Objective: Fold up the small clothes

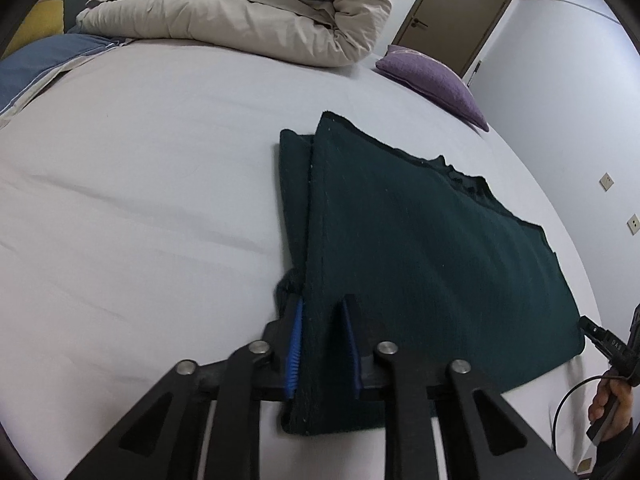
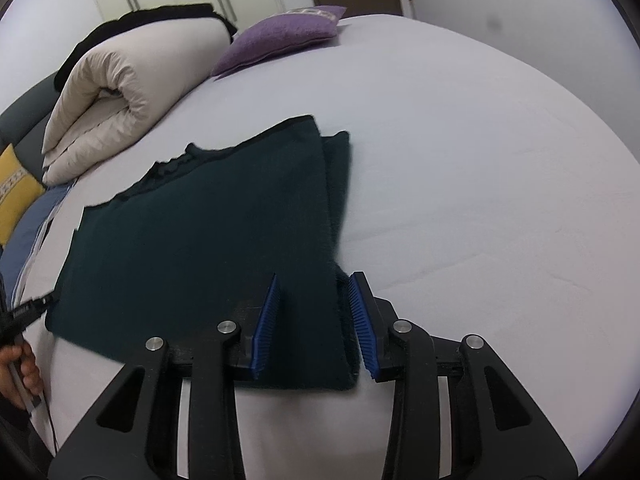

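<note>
A dark green knitted garment [image 1: 420, 248] lies flat on the bed sheet [image 1: 140, 208], with both side parts folded in. My left gripper [image 1: 322, 304] is open, its blue pads either side of the garment's near left corner. In the right wrist view the same garment [image 2: 208, 240] lies on the sheet [image 2: 480, 160]. My right gripper [image 2: 314, 280] is open, its pads straddling the garment's near right corner. Neither pair of pads presses the cloth.
A rolled beige duvet [image 1: 248, 8] lies at the head of the bed, with a purple cushion [image 1: 432, 80], a blue pillow [image 1: 36, 64] and a yellow cushion [image 2: 12, 196] near it. A door [image 1: 452, 12] and wall stand beyond.
</note>
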Motion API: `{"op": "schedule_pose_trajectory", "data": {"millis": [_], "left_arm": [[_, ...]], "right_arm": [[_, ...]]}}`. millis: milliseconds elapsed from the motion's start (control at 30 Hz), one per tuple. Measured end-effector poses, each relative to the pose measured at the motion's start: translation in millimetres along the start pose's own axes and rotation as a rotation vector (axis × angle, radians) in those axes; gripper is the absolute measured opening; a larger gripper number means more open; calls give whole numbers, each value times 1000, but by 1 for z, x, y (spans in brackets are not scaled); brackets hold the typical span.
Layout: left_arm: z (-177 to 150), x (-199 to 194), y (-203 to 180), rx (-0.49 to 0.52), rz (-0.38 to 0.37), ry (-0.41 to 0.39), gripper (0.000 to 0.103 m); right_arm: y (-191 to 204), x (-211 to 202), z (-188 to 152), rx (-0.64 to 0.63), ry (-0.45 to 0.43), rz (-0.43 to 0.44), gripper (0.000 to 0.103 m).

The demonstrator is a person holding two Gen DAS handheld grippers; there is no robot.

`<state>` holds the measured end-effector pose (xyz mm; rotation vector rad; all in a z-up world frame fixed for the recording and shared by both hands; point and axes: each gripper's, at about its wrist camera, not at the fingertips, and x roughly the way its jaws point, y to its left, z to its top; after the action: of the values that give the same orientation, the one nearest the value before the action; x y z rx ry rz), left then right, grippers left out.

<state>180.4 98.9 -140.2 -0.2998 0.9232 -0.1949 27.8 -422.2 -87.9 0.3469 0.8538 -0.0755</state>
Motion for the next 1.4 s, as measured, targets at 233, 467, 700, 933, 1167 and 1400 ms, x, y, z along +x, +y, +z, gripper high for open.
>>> {"op": "schedule_pose_trajectory", "data": {"millis": [233, 467, 700, 933, 1167, 1400], "left_arm": [[-4, -3, -2, 8, 18, -19, 7], [-8, -7, 3, -4, 8, -24, 7], [-14, -9, 12, -25, -5, -24, 7], [-21, -11, 14, -29, -3, -28, 7], [-21, -11, 14, -17, 5, -19, 11], [-16, -39, 2, 7, 68, -72, 31]], "right_arm": [[4, 5, -7, -49, 35, -18, 7], [4, -8, -7, -50, 2, -32, 5], [-14, -3, -20, 14, 29, -14, 5], [-22, 7, -21, 39, 33, 9, 5], [-27, 15, -19, 56, 52, 36, 6], [-40, 0, -15, 155, 53, 31, 34]]}}
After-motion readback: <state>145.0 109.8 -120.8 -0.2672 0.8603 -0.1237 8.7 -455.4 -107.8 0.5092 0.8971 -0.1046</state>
